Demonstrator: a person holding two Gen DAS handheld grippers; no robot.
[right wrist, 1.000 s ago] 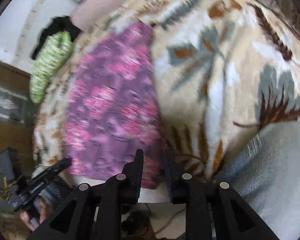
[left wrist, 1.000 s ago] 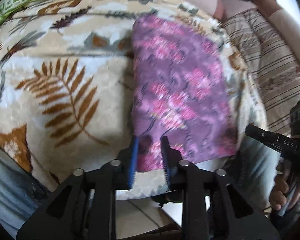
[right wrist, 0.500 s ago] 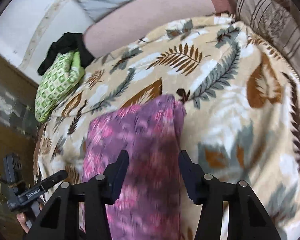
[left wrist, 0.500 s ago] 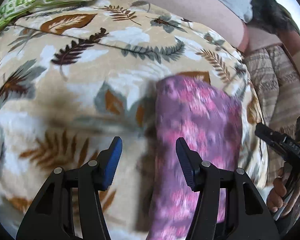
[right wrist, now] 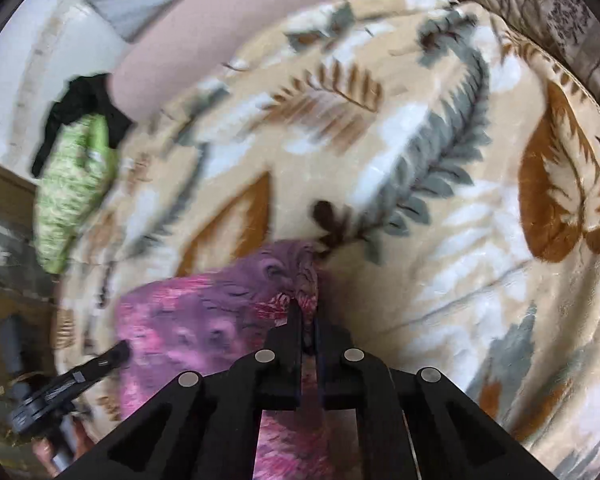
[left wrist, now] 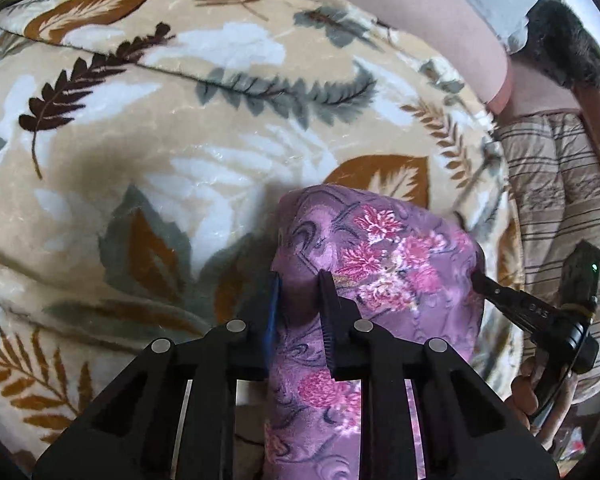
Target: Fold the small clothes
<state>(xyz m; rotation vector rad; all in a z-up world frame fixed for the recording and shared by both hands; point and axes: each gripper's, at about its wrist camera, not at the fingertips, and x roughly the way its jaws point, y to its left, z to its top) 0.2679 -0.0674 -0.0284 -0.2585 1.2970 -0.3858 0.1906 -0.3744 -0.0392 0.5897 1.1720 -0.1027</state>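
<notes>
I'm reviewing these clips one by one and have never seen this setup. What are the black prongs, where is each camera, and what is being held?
No robot here: a person holds a two-finger gripper in each hand, and a fisheye camera on each looks forward along its fingers. In the left view, the left gripper is closed on one corner of a purple floral cloth. In the right view, the right gripper pinches the other corner. Each view also catches the other gripper at its edge. The cloth lies on a leaf-print blanket, with a green patterned cushion further back.

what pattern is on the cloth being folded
Purple cloth with pink flower clusters and dark swirls, sharpest in the left wrist view.
</notes>
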